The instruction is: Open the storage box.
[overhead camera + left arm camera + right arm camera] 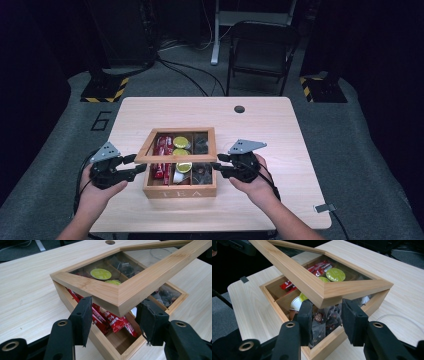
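Pale wood-grain table (280, 130) sits on grey carpet in a dark room, with a black folding chair (261, 47) behind it, cables on the floor and yellow-black striped stand bases at both far corners; I see a round grommet hole (239, 109) near the table's far edge. At the table's near middle stands a light wooden tea box (180, 191), lettered TEA on its front wall, split into compartments. Its lid (176, 160), a mitred wooden frame around a clear pane, is lifted at the near edge and tilted up. Inside I make out red sachets (110, 320) in the left compartments, lime-green-topped pods (335, 274) in the middle ones and dark wrapped tea bags (324, 322) on the right. My left gripper (134, 165) has its matte black jaws parted, straddling the lid's near left corner from below, apart from it so far as I can tell. My right gripper (216, 165) is likewise parted, jaws either side of the near right corner, holding nothing.
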The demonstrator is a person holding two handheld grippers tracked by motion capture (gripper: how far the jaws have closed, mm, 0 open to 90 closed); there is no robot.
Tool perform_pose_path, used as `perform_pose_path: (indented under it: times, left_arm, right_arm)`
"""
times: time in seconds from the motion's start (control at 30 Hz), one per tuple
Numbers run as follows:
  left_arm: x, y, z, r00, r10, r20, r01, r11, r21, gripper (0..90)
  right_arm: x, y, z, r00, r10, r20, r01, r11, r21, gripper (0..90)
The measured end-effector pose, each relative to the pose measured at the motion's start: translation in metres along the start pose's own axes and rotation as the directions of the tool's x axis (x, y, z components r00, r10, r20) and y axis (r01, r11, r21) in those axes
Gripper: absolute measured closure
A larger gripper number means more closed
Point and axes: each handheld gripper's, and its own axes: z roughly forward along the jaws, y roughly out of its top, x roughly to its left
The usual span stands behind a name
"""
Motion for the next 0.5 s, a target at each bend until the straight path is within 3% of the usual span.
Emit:
perform_pose_path:
  times: [0.5]
  left_arm:
    - [0.004,0.015,-0.003,0.9998,0.018,-0.007,-0.018,0.9998,-0.009,47.0]
  right_arm:
    - [-0.003,0.015,0.001,0.9991,-0.020,0.038,0.021,0.9997,-0.013,57.5]
